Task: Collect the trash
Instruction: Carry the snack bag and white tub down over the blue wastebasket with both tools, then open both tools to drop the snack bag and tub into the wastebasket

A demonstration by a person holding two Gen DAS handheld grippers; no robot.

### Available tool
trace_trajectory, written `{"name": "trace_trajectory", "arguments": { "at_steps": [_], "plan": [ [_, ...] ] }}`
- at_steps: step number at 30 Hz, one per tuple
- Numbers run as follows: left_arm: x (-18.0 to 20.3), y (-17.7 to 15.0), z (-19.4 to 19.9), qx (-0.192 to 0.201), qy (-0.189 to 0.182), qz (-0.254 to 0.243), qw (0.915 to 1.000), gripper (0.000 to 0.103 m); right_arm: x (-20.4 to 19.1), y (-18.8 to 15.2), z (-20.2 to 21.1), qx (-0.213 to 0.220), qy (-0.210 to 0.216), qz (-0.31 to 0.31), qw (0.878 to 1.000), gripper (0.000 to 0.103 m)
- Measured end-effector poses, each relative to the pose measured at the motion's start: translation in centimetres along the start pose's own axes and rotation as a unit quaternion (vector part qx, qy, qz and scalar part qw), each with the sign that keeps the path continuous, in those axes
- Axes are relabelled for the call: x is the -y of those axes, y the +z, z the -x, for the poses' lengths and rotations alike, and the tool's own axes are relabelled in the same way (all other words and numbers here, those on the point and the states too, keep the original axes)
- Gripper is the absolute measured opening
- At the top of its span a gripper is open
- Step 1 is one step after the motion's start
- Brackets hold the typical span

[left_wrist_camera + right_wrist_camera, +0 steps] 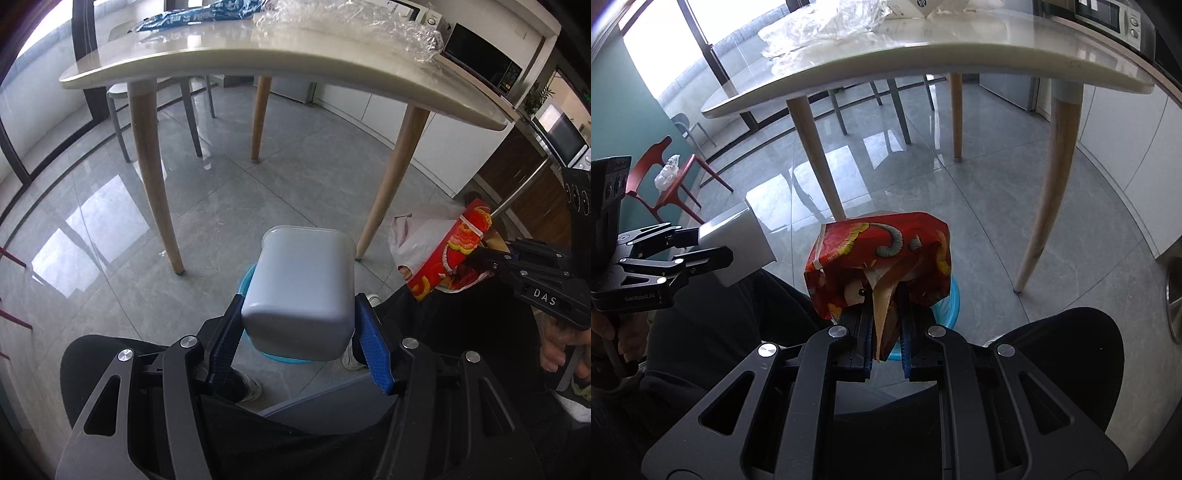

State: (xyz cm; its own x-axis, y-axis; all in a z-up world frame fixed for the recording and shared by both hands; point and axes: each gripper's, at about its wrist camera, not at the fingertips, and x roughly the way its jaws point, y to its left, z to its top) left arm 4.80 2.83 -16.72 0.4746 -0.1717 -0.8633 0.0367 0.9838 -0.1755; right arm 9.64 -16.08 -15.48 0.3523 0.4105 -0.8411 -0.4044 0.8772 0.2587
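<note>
My left gripper (299,332) is shut on a grey plastic box (301,291), held bottom-up above the floor; the gripper also shows in the right wrist view (716,247) with the box (738,247). My right gripper (884,325) is shut on a crumpled red patterned wrapper (882,262), which also shows in the left wrist view (454,251) beside that gripper (476,258). A blue bin (947,306) sits on the floor under both held things, mostly hidden; its rim shows in the left wrist view (245,280).
A white table (258,55) with wooden legs (151,177) stands ahead, with clear plastic film (351,22) and a blue wrapper (192,16) on top. A white plastic bag (417,236) lies on the floor. A red chair (672,181) stands at left. My knees (96,369) are below.
</note>
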Motion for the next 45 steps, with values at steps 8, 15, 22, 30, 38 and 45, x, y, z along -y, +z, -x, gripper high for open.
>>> {"name": "trace_trajectory", "arguments": {
  "at_steps": [8,15,22,30,38,45],
  "plan": [
    [-1.3,0.5,-3.4,-0.027,-0.007,0.008,0.9996,0.059,0.5,0.5,-4.8,-0.038,-0.001,-0.010,0.999,0.011],
    [-2.4,0.6,-6.4,-0.053,-0.005,0.022,0.9983,0.059,0.7,1.0,-8.0,-0.068,-0.009,-0.003,0.998,0.011],
    [-3.2,1.4,-8.8,-0.071,-0.011,0.042,0.9965,0.059,1.3,1.9,-11.7,-0.100,-0.018,-0.012,0.995,0.011],
    [-4.0,1.7,-12.1,-0.100,-0.015,0.066,0.9927,0.059,2.1,2.4,-16.1,-0.140,-0.017,-0.024,0.990,0.011],
    [-4.6,2.0,-15.6,-0.133,-0.034,0.092,0.9863,0.059,4.5,2.6,-20.3,-0.173,0.013,-0.086,0.981,0.011],
    [-4.5,2.4,-17.7,-0.147,-0.031,0.086,0.9849,0.059,4.9,2.4,-23.0,-0.190,0.008,-0.101,0.976,0.011]
  ]
}}
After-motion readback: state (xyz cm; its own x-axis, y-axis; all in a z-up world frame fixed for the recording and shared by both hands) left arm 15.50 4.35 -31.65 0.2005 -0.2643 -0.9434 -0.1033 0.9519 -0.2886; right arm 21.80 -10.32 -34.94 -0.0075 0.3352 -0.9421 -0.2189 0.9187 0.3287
